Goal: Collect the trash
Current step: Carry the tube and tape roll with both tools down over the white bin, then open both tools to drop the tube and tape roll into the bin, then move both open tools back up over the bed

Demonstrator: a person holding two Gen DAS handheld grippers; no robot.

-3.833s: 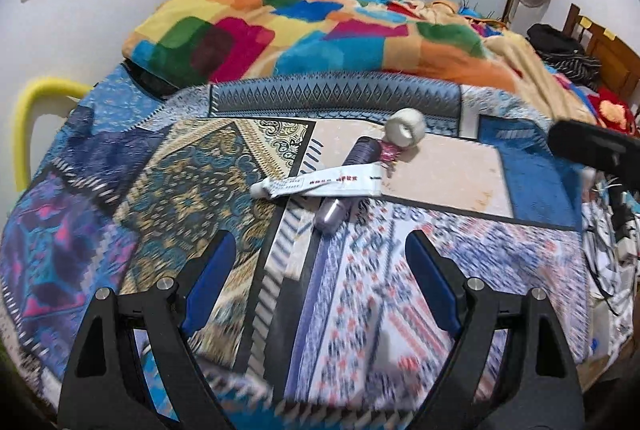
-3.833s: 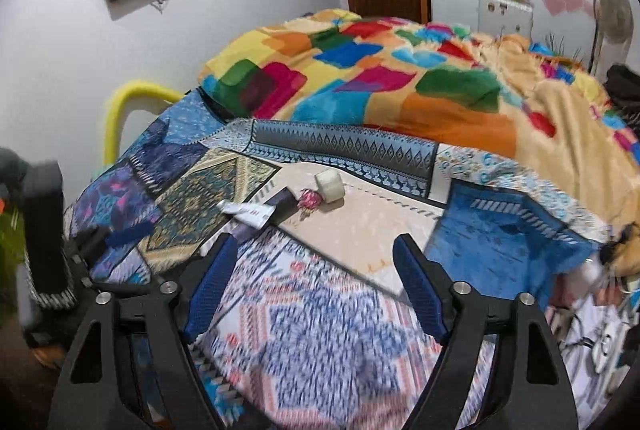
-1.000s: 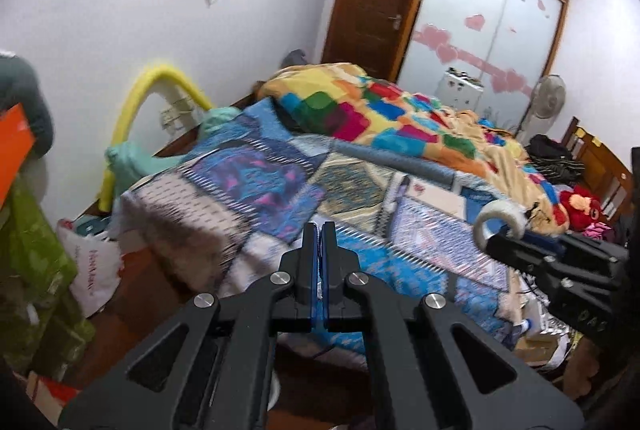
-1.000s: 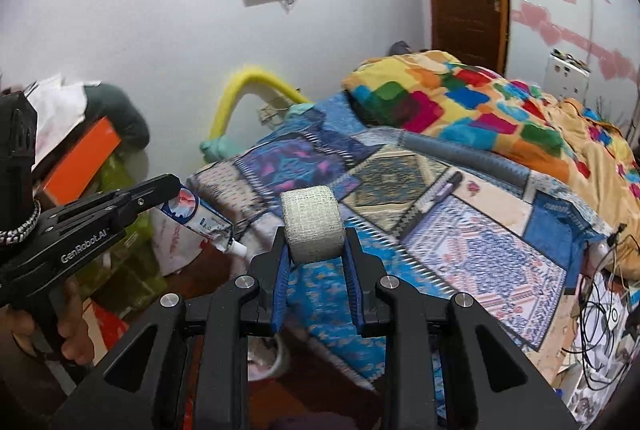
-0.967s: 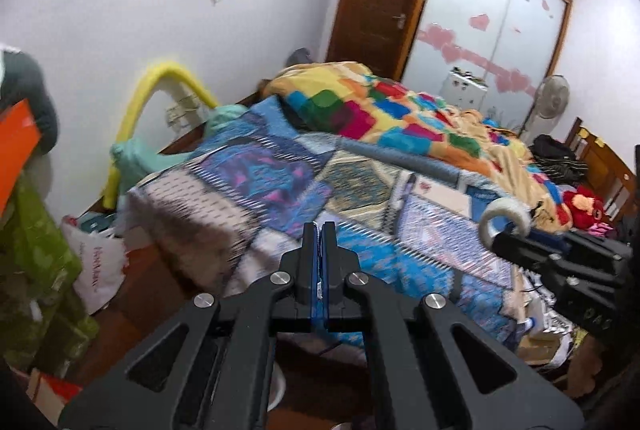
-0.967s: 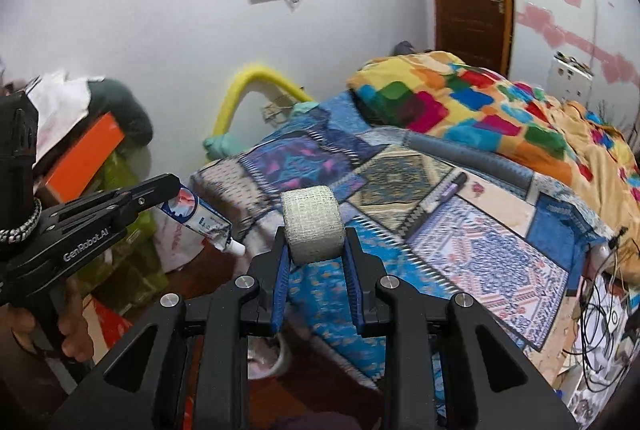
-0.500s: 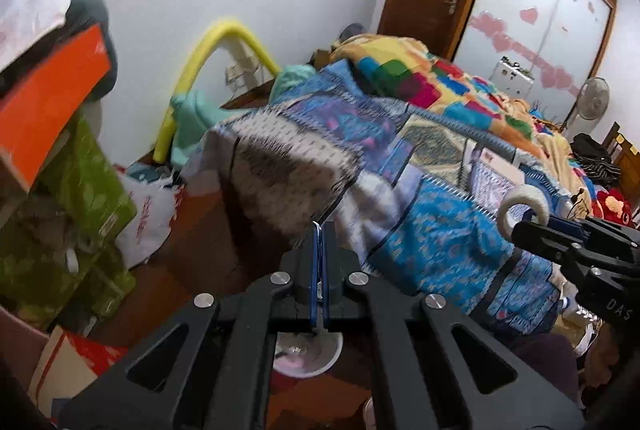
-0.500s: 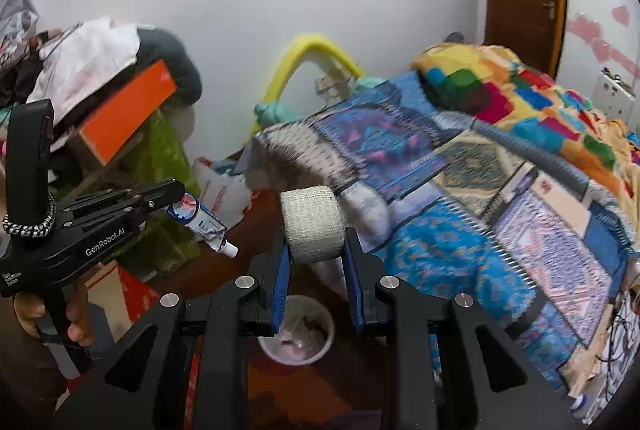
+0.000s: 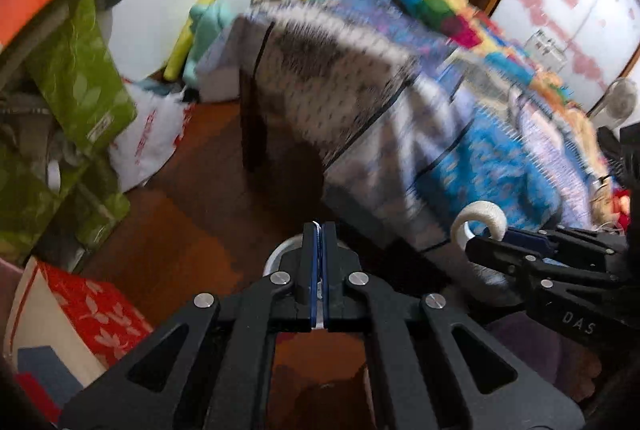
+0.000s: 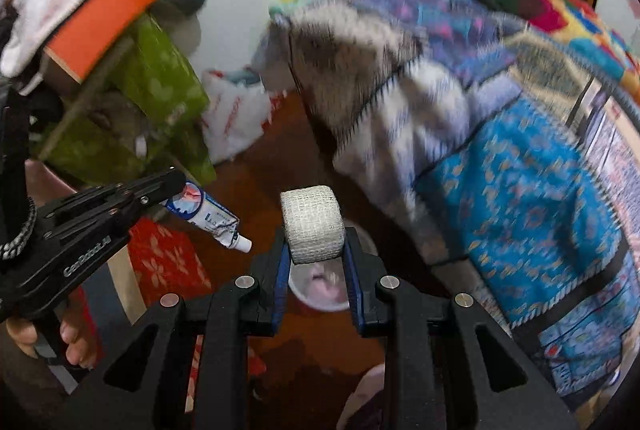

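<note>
trash in transit, none binned yet: left gripper clamped on toothpaste tube at centre left, right gripper clamped on bandage roll at centre, white bin on floor beneath, drop remaining.

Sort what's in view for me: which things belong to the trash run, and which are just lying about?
Job:
- toothpaste tube, pinched in the left tool
- white tape roll, clamped in the right tool
- round white bin on the floor beneath both

Lying about:
- patchwork bedspread
- green leaf-print bags
- white plastic bag
- orange box
</note>
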